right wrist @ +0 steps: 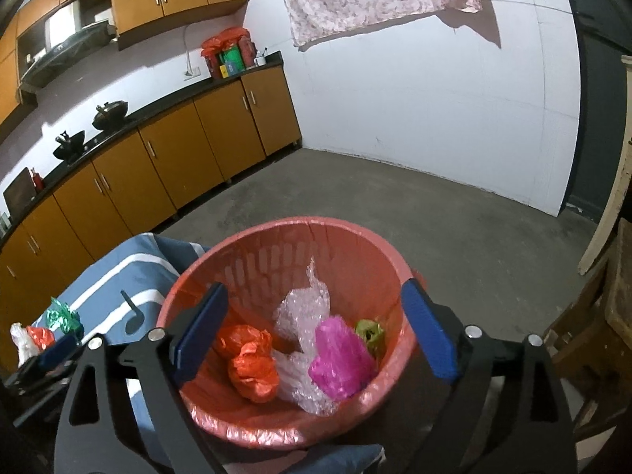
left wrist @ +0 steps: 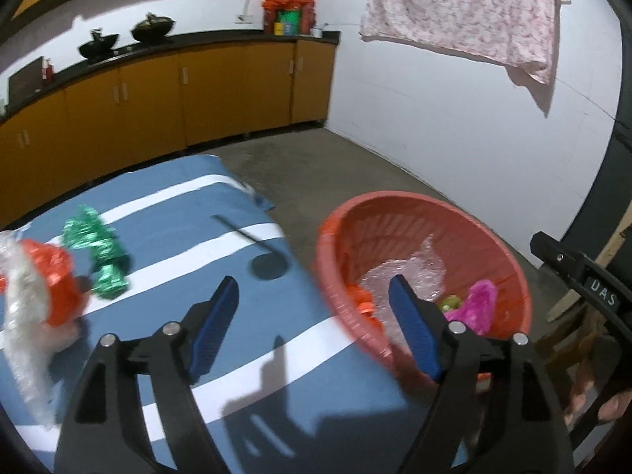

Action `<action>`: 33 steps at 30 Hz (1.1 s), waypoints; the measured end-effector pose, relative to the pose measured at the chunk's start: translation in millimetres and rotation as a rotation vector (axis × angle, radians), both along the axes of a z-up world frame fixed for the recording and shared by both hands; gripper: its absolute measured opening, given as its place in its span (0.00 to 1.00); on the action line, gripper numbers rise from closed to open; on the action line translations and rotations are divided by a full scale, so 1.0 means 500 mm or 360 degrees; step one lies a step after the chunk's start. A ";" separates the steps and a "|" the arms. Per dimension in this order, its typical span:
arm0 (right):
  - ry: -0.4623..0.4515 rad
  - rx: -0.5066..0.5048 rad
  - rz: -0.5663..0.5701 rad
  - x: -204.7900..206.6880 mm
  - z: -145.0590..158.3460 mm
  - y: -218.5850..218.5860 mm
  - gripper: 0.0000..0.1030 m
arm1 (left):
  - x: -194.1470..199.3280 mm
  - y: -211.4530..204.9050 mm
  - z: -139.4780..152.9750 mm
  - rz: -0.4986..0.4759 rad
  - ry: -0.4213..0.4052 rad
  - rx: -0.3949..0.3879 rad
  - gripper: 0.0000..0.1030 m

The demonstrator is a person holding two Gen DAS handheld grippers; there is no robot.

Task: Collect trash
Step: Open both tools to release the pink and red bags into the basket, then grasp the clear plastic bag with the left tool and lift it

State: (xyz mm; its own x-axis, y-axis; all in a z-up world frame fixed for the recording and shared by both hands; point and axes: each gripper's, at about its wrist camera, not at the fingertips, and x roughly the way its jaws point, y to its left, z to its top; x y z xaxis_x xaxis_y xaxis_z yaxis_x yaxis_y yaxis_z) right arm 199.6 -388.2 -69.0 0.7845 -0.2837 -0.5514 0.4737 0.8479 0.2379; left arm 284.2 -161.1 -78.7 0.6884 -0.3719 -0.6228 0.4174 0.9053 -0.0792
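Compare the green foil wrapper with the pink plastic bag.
The green foil wrapper lies on the striped cloth; the pink plastic bag sits inside the red basket. The wrapper is shiny green and crinkled; the bag is magenta and bunched. Both are crumpled trash.

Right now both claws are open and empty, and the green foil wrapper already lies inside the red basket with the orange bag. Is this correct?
Not quite. The green foil wrapper lies on the striped blue cloth, outside the red basket, as the left wrist view shows. The rest holds: left claw and right claw are open and empty, and the orange bag is inside.
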 end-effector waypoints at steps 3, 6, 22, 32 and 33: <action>0.0015 -0.0002 0.0027 -0.002 -0.002 0.020 0.87 | -0.026 0.042 0.015 0.0054 -0.0056 0.0023 0.77; 0.0018 0.0001 0.0079 0.003 0.000 0.041 0.87 | -0.051 0.094 0.030 0.0137 -0.0114 0.0042 0.77; 0.0068 -0.0052 0.0329 0.029 0.007 0.177 0.87 | 0.001 0.375 0.024 0.0787 -0.0099 0.0147 0.73; 0.0103 -0.0052 0.0399 0.047 -0.002 0.214 0.87 | 0.046 0.375 -0.012 0.0734 0.0009 0.0170 0.55; 0.0105 -0.0052 0.0407 0.048 -0.002 0.219 0.87 | 0.047 0.373 -0.012 0.0715 0.0011 0.0174 0.49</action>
State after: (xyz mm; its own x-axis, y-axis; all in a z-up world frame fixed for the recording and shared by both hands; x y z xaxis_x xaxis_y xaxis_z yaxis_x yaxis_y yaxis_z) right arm 223.8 -278.6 -70.0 0.7957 -0.0993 -0.5974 0.2565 0.9489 0.1839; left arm 307.8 25.6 -84.8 0.7618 0.0305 -0.6470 -0.0184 0.9995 0.0255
